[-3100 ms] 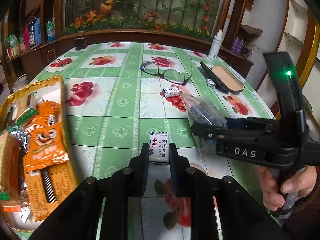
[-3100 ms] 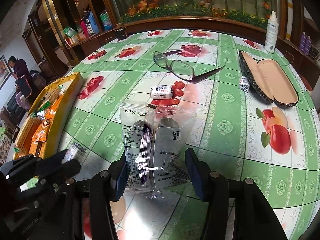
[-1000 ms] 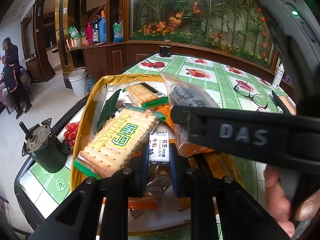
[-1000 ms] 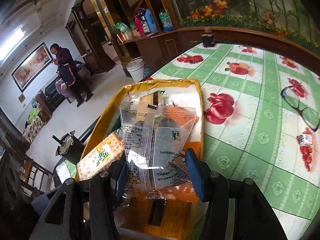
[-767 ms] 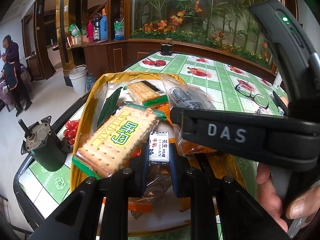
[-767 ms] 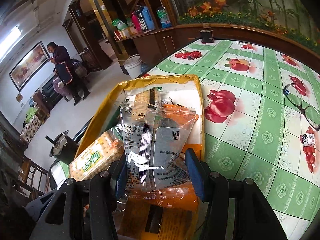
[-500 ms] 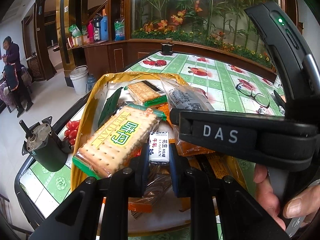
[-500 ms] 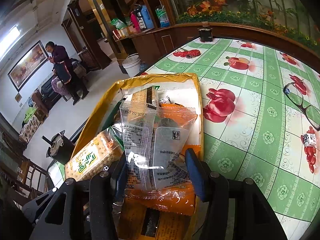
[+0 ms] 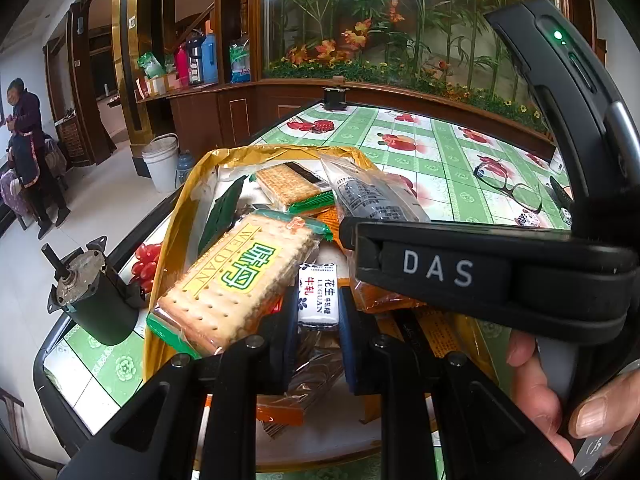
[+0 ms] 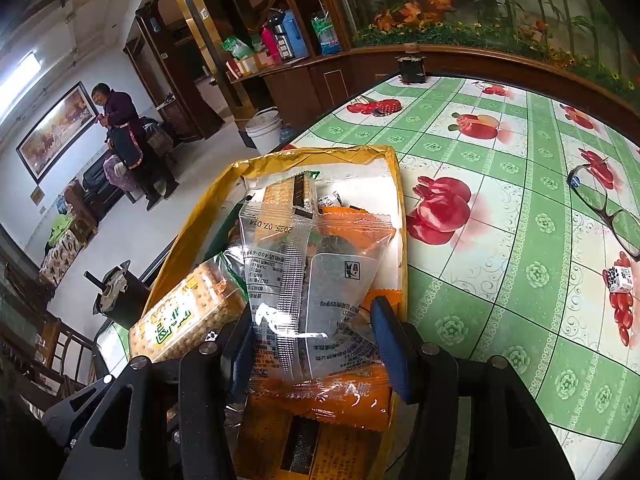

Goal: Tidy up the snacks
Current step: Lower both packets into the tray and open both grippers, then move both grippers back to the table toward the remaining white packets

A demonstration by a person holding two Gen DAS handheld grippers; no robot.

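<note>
While the candy (image 9: pixel 318 294), a small white wrapped block with red and blue print, sits pinched upright between the narrowly set fingers of the left gripper (image 9: pixel 318 322), it hangs over the gold tray (image 9: pixel 176 216) of snacks. Just left of it a long cracker pack (image 9: pixel 236 284) with a green label lies tilted on the pile. A second cracker pack (image 9: pixel 290 188) lies farther back in the tray, and orange packets (image 10: pixel 332 394) lie underneath.

Over the same tray the right gripper (image 10: pixel 316 344) has its fingers about half spread, with a clear pouch (image 10: pixel 312 280) of dark contents standing between them; the left blue pad touches the pouch's edge, but whether the right pad presses it I cannot tell. Seen from the left wrist, that gripper crosses just right of the candy, with a hand (image 9: pixel 560 400) around its handle.

Beneath the tray lies a green fruit-print tablecloth (image 10: pixel 500 248). Glasses (image 10: pixel 608 208) and another small candy (image 10: pixel 619 278) lie well to the right. A dark motor (image 9: pixel 92 300) sits at the table's left edge.
</note>
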